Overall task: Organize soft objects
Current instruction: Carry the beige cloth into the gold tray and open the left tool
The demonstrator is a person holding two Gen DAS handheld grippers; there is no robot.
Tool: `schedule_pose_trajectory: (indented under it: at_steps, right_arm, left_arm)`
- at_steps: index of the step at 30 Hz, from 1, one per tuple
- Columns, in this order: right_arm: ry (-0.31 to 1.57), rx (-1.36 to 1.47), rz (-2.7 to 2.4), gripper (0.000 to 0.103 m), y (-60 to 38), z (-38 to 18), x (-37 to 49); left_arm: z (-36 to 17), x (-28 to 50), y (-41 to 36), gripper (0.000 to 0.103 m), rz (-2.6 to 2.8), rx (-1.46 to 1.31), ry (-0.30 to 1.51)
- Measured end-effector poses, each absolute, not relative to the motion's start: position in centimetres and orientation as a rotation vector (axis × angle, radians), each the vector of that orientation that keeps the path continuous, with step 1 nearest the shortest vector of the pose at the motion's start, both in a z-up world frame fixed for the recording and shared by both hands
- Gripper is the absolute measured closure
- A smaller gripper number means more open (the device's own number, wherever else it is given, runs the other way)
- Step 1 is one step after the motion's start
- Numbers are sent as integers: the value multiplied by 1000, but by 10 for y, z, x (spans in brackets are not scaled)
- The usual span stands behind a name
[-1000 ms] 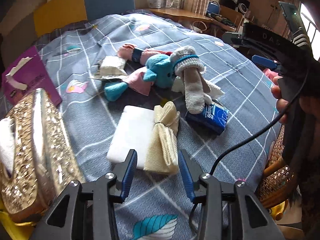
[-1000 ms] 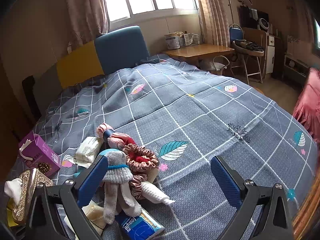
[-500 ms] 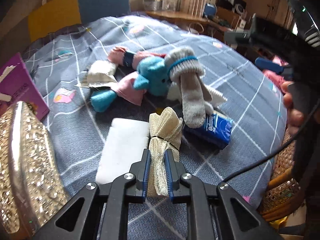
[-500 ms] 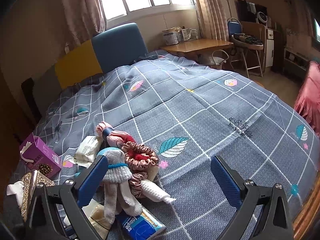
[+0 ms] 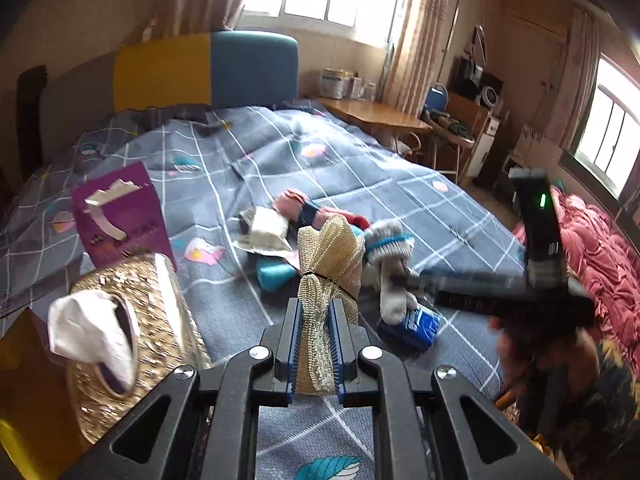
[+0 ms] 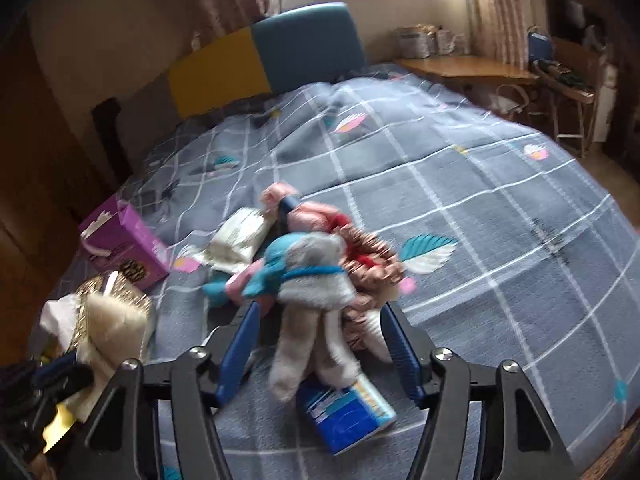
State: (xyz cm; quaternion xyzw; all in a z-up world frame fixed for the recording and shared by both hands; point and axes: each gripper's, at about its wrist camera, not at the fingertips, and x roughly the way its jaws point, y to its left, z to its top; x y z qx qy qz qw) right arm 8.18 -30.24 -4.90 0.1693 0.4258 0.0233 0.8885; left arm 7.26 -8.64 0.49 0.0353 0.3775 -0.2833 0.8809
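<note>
the left tongs (image 5: 314,354) are clamping a beige mesh cloth bundle (image 5: 328,264), holding it up off the bed (image 5: 360,168) in front of the pile of soft things. beside them to the left, a gold sequined tissue box (image 5: 160,320) is sitting with a white tissue (image 5: 88,332) sticking out, and a purple box (image 5: 120,220) is standing just behind it. the right tongs (image 6: 320,354) are closing, their blue pads on either side of a grey sock (image 6: 312,320) without pressing it. the sock is lying over a blue tissue packet (image 6: 348,412), touching a teal plush toy (image 6: 260,276) and a pink satin scrunchie (image 6: 372,264). the picture is blurred here.
</note>
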Motion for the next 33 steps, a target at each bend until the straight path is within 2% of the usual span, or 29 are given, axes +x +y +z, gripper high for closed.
schedule_pose_trajectory:
  at_steps: [8,16,22,25,33]
  right_arm:
    - [1126,352,76,38,-226,-109,112]
    - [1152,406,-22,24,-213,-129,138]
    - [1160,350,-71,22,-206,-127,148]
    - [1164,312,-93,22,-200,-127,148]
    - [1160,217,-130,21,-183,-128,149]
  left_arm:
    - [38,95,-36,91,-530,-57,747]
    - [54,143,53,90,-297,-208,686]
    - [21,154,149,89,49,-341,698]
    - [-7,148,188,85,171,-394,742]
    - [-66,125,214,71,228,-385,856]
